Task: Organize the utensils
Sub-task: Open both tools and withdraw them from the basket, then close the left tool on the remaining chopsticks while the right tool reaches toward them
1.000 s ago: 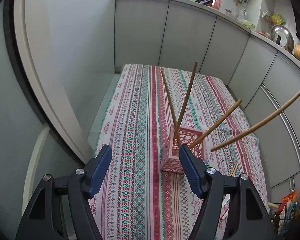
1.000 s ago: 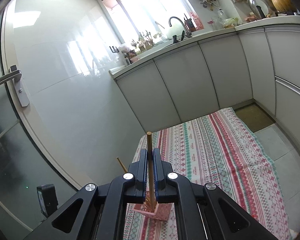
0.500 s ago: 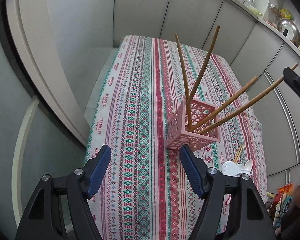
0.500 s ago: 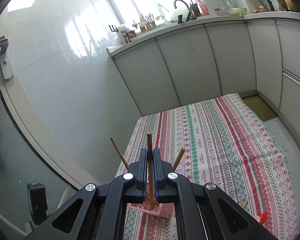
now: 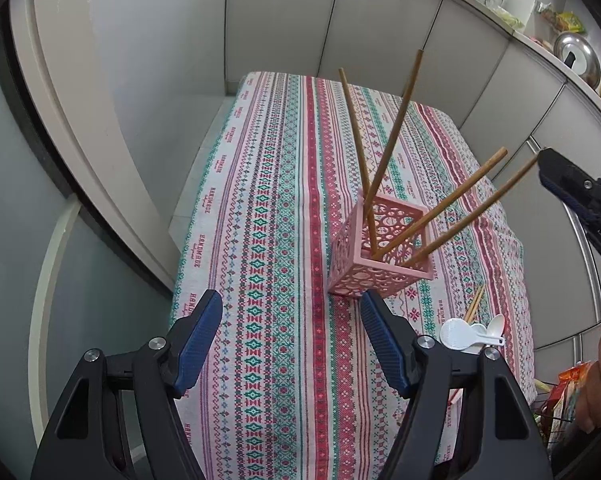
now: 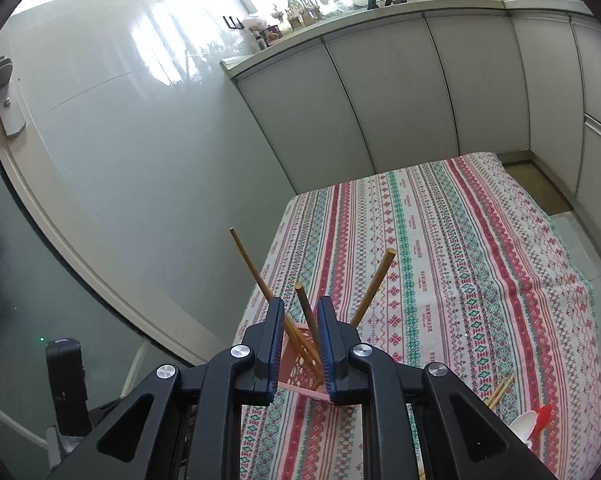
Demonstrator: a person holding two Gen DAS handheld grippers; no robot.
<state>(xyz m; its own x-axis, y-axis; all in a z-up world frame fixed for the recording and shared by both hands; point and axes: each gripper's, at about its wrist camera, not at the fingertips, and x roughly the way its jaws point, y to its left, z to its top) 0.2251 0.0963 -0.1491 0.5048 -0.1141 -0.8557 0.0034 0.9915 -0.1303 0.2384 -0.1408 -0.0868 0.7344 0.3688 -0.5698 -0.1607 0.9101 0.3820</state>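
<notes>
A pink lattice basket (image 5: 380, 256) stands on the striped tablecloth (image 5: 284, 200) and holds several wooden chopsticks (image 5: 392, 136) that lean outward. My left gripper (image 5: 290, 312) hovers open just in front of the basket with nothing between its fingers. My right gripper (image 6: 300, 312) is above the basket (image 6: 296, 376), and its jaws are opening. A chopstick (image 6: 306, 312) stands loose between them with its lower end in the basket. In the left wrist view the right gripper (image 5: 548, 168) sits at the top end of that chopstick (image 5: 484, 208).
White plastic spoons (image 5: 472, 334) and loose chopsticks (image 5: 474, 304) lie on the cloth to the right of the basket. The same spoons, one of them red (image 6: 534, 424), lie at the cloth's near right corner. Grey cabinets (image 5: 380, 20) ring the table. A hand (image 5: 600, 380) shows at the right edge.
The right gripper came down with the chopstick until its lower end sat in the basket, then its jaws parted off the stick. The left gripper tilted further down.
</notes>
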